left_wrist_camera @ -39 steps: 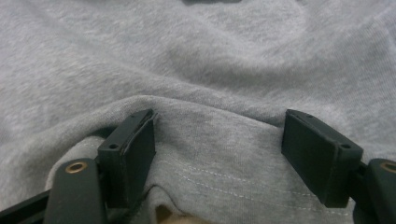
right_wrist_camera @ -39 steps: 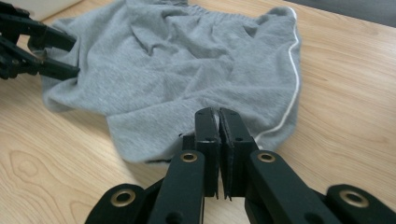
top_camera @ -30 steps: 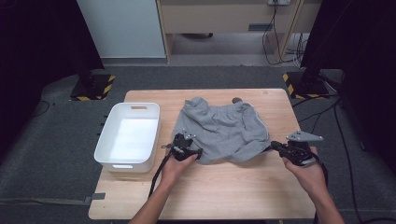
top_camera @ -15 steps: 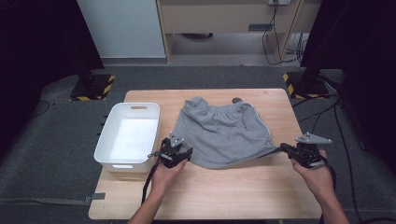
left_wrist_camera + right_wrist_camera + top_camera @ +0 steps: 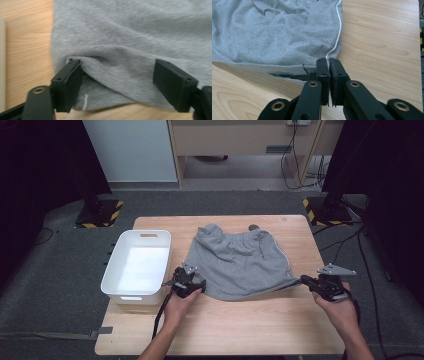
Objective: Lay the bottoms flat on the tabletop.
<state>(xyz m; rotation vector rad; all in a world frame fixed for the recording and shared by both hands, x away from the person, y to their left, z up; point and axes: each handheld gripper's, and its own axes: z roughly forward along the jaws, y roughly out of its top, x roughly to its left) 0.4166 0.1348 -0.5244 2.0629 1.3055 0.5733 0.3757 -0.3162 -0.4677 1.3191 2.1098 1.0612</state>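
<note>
Opening left tongs (image 5: 117, 82), grey shorts (image 5: 240, 265) stretched flatter

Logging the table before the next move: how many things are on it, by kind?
Grey cotton garment: 1
White rectangular plastic bin: 1
Small dark round item behind the garment, too small to identify: 1
Total: 3

No readable text, label, brand or number on any surface here

Evenly lit from above, table (image 5: 240, 325) bright, surroundings dark; soft, perhaps motion-blurred in the left gripper view; faint shadows; no glare.
</note>
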